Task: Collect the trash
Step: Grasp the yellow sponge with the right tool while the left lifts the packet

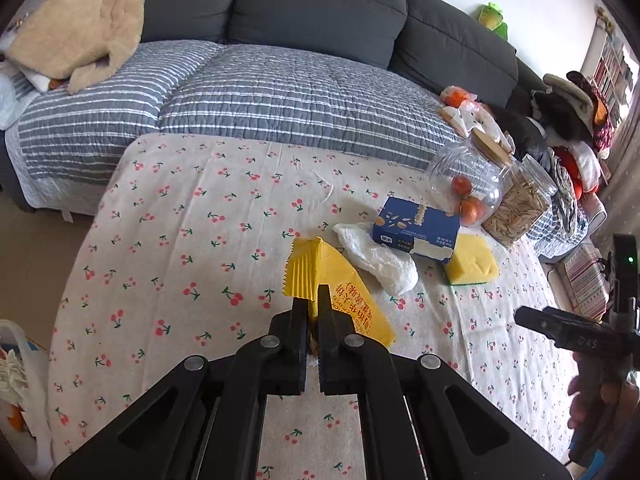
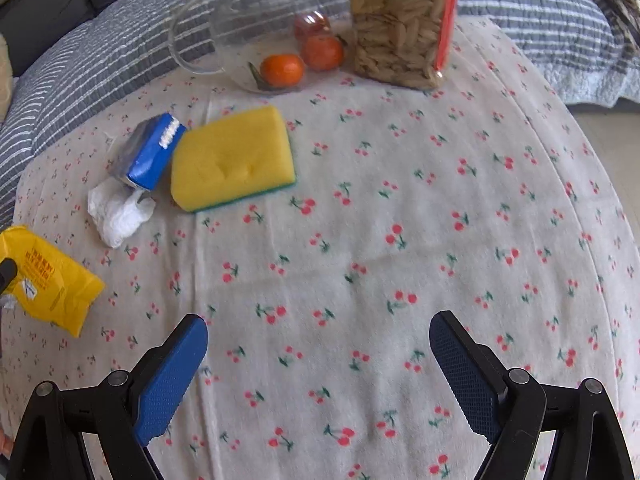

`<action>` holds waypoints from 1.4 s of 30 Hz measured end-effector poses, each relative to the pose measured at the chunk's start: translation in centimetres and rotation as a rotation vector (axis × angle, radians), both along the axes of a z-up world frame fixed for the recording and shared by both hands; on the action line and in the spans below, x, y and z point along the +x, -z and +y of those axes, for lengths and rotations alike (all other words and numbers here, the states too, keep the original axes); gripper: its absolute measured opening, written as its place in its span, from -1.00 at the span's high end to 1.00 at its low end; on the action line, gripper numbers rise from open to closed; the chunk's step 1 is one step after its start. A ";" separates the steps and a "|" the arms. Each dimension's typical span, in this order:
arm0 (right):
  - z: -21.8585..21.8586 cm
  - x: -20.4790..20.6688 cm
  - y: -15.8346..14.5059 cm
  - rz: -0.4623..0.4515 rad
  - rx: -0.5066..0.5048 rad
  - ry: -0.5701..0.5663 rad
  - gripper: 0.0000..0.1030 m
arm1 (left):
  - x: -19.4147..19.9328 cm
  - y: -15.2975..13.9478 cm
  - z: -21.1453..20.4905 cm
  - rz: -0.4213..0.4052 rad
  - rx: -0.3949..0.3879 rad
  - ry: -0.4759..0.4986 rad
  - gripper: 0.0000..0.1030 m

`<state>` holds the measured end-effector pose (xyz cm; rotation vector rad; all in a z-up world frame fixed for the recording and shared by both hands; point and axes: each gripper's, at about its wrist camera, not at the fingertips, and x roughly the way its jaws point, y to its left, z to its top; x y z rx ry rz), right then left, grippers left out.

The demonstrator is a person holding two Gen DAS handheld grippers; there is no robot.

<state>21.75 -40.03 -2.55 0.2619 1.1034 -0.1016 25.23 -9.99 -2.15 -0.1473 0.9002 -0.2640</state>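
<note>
At the lower left edge of the left wrist view, a white plastic bag (image 1: 16, 380) sits beside the desk with crumpled material inside; it is probably the trash receptacle, though this cannot be confirmed.

At lower centre of that view, the left hand-held gripper (image 1: 314, 300) is pressed together on the yellow crinkle-edged snack wrapper with red printing (image 1: 320, 272). The wrapper is pinched near its middle fold. Whether it is lifted off the cherry-print tablecloth covering the desk (image 1: 192, 220) or resting on it cannot be determined.

Just right of the wrapper, at centre frame, lies a crumpled white tissue wad (image 1: 378, 258). It touches a blue cardboard tissue box (image 1: 418, 228). A yellow rectangular sponge with a green scouring layer (image 1: 472, 260) lies against the box's right side. In the upper right stand a clear glass jar holding orange mandarins (image 1: 464, 184) and a clear jar of pale seeds (image 1: 518, 204).

In the right wrist view, the right hand-held gripper (image 2: 318, 344) is spread wide above bare tablecloth at the bottom of the frame, holding nothing.

Progress assessment: one trash item is secured but not yet deposited. The tissue wad appears to be the remaining trash. The box, sponge and jars are likely not trash.
</note>
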 end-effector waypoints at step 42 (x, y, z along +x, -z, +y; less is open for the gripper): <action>7.0 -5.2 -3.1 -0.023 -0.099 -0.123 -0.60 | -7.8 -1.6 7.4 0.042 0.047 0.035 0.93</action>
